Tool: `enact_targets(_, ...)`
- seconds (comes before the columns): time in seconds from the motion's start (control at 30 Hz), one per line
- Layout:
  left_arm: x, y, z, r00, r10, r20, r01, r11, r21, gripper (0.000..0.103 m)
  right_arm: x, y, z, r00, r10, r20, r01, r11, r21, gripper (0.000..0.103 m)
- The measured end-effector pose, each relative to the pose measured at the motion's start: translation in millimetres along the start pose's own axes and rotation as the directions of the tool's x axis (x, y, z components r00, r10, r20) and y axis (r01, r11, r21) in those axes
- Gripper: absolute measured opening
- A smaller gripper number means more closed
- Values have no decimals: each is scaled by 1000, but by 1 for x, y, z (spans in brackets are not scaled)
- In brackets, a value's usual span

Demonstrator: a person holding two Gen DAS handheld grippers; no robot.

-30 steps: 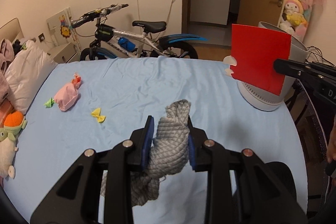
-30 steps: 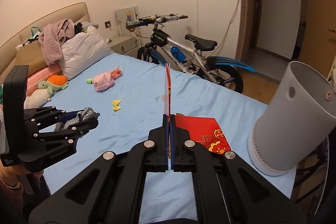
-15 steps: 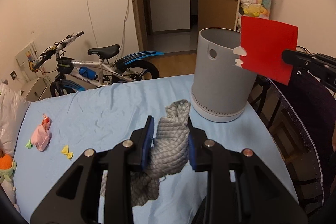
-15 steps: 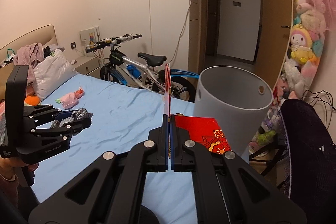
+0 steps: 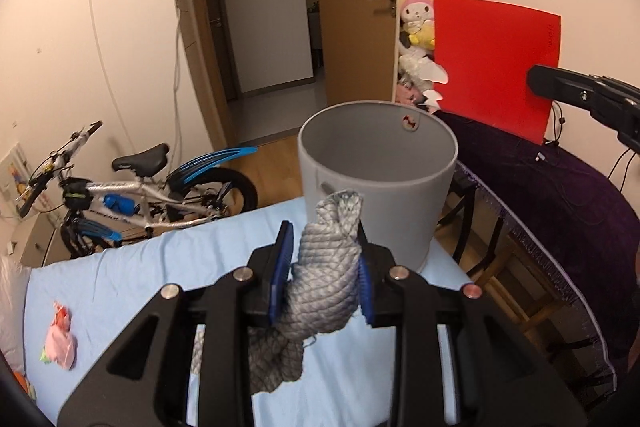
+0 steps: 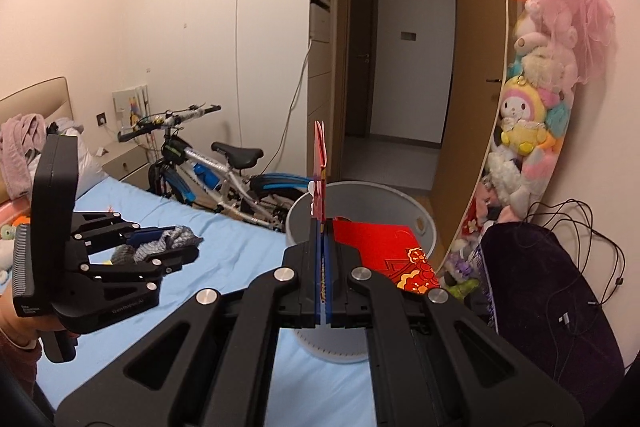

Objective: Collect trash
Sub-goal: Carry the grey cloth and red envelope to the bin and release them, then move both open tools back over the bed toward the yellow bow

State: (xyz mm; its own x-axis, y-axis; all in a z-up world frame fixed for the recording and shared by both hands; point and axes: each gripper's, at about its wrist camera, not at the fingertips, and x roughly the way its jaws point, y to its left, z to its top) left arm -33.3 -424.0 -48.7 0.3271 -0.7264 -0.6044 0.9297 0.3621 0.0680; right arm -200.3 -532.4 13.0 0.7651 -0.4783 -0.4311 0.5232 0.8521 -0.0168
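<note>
Two grippers are both loaded near the grey bin (image 5: 378, 183), which stands on the corner of the blue bed (image 5: 168, 267) with its mouth open. The left gripper (image 5: 322, 267) is clamped on a twisted grey cloth (image 5: 326, 287); the cloth's knotted top sticks up between the blue pads (image 5: 280, 267) just in front of the bin's near wall, and its loose end hangs down below the gripper. From the right wrist view the left gripper (image 6: 160, 247) shows to the left of the bin (image 6: 426, 227), over the bed (image 6: 224, 259), with the cloth (image 6: 176, 237) bunched between its fingers.

The right gripper (image 6: 323, 227) is closed flat on a red envelope (image 6: 320, 163), seen edge-on and standing upright above the bin's rim; a second red sheet with gold print (image 6: 384, 251) lies to the right of the fingers, over the bin's opening. In the left wrist view the red envelope (image 5: 496, 67) hangs up and to the right of the bin, held at its right edge by the right gripper (image 5: 538, 83).

Left of the bin, a bicycle (image 5: 152, 195) leans by the wall, and a pink toy (image 5: 60, 343) lies on the bed far to the bin's left. Plush toys (image 6: 536, 99) hang on the door to the bin's right.
</note>
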Motion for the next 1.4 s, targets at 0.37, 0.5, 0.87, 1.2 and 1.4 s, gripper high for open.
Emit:
enact_targets(0.37,44,-9,64,999,-45,24,44,999,27,29,59,-37,30,1000,-31,-7,31,999,32,1)
enact_targets(0.5,59,-10,77,998,-62,26,61,998,33,29,70,-46,38,999,-44,-2,44,999,31,1)
enact_targets(0.87,104,-14,92,992,-126,-13,126,992,17,29,98,-63,52,998,-47,-43,48,999,21,1)
enact_targets(1.2,119,-13,114,989,-145,-3,145,989,-14,61,115,-74,62,997,-35,-65,39,998,56,29)
enact_targets(1.4,116,-14,121,989,-148,4,148,989,-21,77,108,-78,67,997,-51,-60,54,997,58,29)
